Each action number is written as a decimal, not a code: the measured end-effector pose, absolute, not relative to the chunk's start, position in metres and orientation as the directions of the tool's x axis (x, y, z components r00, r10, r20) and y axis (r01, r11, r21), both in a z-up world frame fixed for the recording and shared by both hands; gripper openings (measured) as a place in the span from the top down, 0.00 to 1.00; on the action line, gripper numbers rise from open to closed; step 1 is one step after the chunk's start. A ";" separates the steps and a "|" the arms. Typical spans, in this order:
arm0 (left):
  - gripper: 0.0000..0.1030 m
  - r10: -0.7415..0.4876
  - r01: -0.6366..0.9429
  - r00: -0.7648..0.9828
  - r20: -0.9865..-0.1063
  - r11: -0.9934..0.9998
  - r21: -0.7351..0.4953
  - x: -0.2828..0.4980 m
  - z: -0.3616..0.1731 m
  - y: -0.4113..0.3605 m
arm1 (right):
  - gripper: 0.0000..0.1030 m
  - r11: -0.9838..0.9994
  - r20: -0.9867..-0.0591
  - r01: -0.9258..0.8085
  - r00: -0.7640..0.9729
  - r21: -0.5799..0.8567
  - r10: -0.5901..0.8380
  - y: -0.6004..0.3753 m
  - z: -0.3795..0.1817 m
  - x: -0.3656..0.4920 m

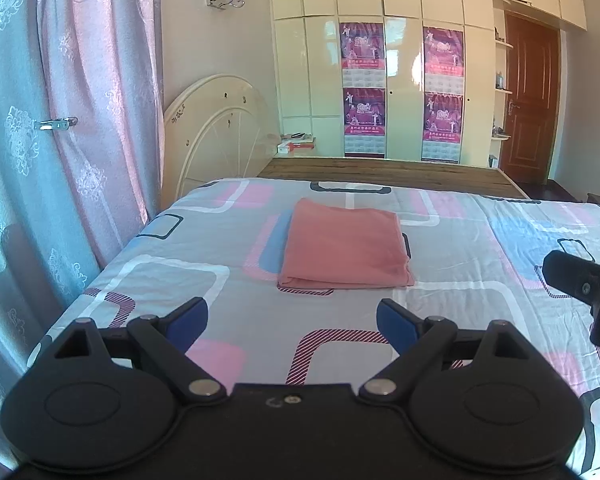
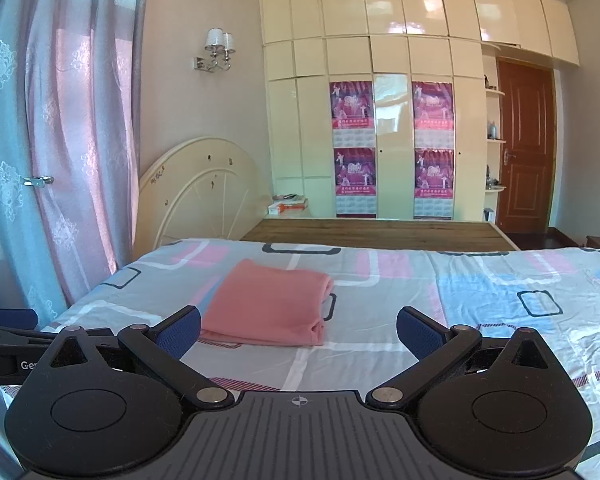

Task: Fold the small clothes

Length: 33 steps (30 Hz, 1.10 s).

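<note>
A pink cloth (image 1: 344, 248) lies folded into a neat rectangle on the patterned bedsheet (image 1: 180, 264). It also shows in the right wrist view (image 2: 268, 308). My left gripper (image 1: 292, 320) is open and empty, hovering short of the cloth's near edge. My right gripper (image 2: 298, 330) is open and empty, with the cloth ahead and slightly left of it. Part of the right gripper (image 1: 588, 284) shows at the right edge of the left wrist view. Part of the left gripper (image 2: 8, 332) shows at the left edge of the right wrist view.
A pink and blue curtain (image 1: 60, 120) hangs along the bed's left side. A cream headboard (image 1: 216, 128) leans against the wall. Cream wardrobes (image 1: 380, 80) and a brown door (image 1: 528, 100) stand beyond a wooden bed frame (image 1: 380, 168).
</note>
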<state>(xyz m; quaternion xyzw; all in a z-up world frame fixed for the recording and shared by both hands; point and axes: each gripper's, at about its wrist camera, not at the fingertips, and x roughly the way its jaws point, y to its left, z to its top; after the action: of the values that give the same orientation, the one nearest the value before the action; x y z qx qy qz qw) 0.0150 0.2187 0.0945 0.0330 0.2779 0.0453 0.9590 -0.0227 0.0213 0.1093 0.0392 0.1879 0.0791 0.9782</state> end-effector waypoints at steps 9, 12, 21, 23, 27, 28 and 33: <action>0.12 0.108 -0.072 0.843 -0.527 0.993 0.089 0.017 0.095 0.219 | 0.00 0.984 -0.365 -0.141 0.915 0.104 0.170 0.021 0.107 -0.020; 0.12 0.111 -0.073 0.843 -0.526 0.993 0.092 0.018 0.096 0.220 | 0.00 0.984 -0.367 -0.140 0.914 0.107 0.170 0.020 0.106 -0.018; 0.12 0.116 -0.078 0.841 -0.529 0.993 0.092 0.021 0.097 0.222 | 0.00 0.983 -0.374 -0.144 0.910 0.117 0.178 0.018 0.103 -0.011; 0.12 0.117 -0.079 0.839 -0.531 0.993 0.093 0.024 0.097 0.223 | 0.00 0.982 -0.375 -0.145 0.909 0.118 0.179 0.018 0.103 -0.011; 0.12 0.116 -0.078 0.837 -0.535 0.993 0.093 0.028 0.097 0.223 | 0.00 0.982 -0.379 -0.143 0.908 0.121 0.179 0.016 0.102 -0.009; 0.12 0.116 -0.078 0.836 -0.536 0.993 0.094 0.028 0.096 0.223 | 0.00 0.982 -0.380 -0.142 0.908 0.122 0.179 0.016 0.102 -0.009; 0.12 0.114 -0.073 0.835 -0.538 0.993 0.097 0.031 0.093 0.219 | 0.00 0.982 -0.382 -0.139 0.907 0.124 0.177 0.015 0.102 -0.006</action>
<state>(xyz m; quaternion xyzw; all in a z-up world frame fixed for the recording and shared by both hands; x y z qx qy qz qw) 0.0313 0.2194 0.0934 0.0362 0.2831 0.0486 0.9572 -0.0064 0.0148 0.1016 0.0471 0.1996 0.0809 0.9754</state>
